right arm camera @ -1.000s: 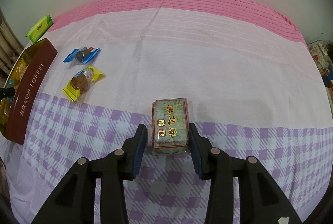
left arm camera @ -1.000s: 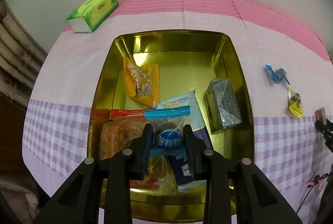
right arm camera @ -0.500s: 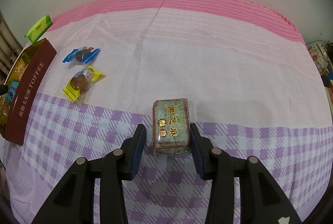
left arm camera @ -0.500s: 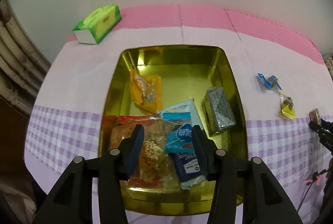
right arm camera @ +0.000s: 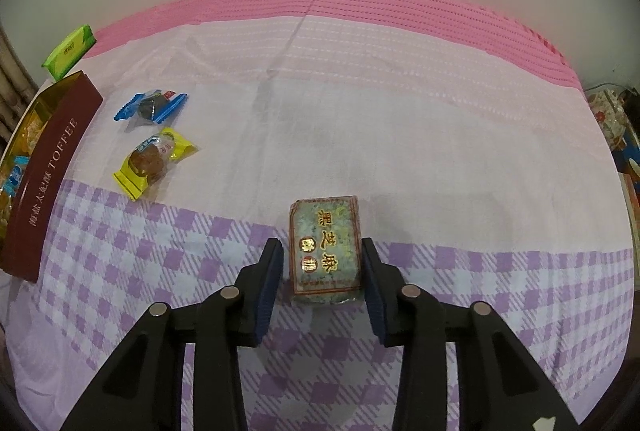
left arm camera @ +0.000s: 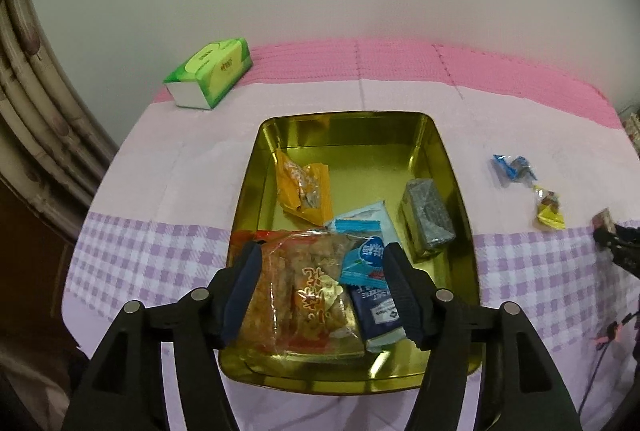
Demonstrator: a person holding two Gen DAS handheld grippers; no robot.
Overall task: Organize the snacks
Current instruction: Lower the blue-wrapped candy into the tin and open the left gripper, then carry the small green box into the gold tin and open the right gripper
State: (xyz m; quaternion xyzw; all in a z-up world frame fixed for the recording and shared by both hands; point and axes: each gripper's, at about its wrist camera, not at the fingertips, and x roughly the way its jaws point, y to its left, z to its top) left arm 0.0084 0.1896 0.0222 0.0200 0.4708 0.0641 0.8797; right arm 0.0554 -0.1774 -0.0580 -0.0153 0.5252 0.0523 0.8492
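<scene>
Tissue pack: green, at my desk's far left corner, near the wall.
Desk cloth: pink band, pale middle, purple checks nearest me.

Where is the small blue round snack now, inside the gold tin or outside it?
Inside. The small blue round snack lies on other packets within the gold tin, between the open left hand-held gripper's fingers, untouched.

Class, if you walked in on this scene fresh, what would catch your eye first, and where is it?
The shiny gold tin at the cloth's left, heaped with snack packets. Then the green sesame-candy block on the purple checks, between the right gripper's pads. Two wrapped candies lie loose beside the tin.
</scene>
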